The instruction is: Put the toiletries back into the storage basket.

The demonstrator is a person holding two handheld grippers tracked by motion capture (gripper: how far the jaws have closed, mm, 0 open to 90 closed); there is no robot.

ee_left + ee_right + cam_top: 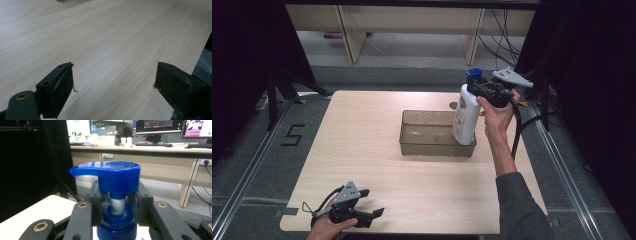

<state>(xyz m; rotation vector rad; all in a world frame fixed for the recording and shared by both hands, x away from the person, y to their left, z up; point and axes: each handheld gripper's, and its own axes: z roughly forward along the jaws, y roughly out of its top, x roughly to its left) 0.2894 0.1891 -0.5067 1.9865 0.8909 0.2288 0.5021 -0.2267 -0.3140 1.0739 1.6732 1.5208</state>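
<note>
Closest to you, your left hand (pixel 328 226) is resting at the near edge of the wooden table (pixel 362 150). It is holding the left gripper (pixel 373 202), and that gripper's two black jaws are standing wide apart with nothing between them. In the left gripper view, the left gripper (pixel 113 82) is looking along the pale wood grain of the table (pixel 112 37), and bare wood is showing between the jaws.

Farther out, a clear see-through bin (pixel 437 133) is sitting on the middle of the table. It is a shallow box with straight walls.

At the bin's right end, your right hand (pixel 497 116) is holding the right gripper (pixel 479 90) up high. It is pinching a pump bottle (pixel 465 117) by the neck, just under the pump top. The bottle is white and tall, with a colorful label on its front and a bright blue pump top (pixel 473 75). It is hanging upright, with its bottom down by the right end of the bin. You cannot tell if the bottom is touching the bin's floor.

In the right gripper view, the right gripper (pixel 117 206) is squeezing from both sides. The blue pump top (pixel 110 176) is shiny, with a spout pointing left. Under it a thin grey stem (pixel 117 205) is going down into a ribbed blue collar (pixel 117 225).

Far behind, desks (pixel 140 148) with screens are standing across the room.
</note>
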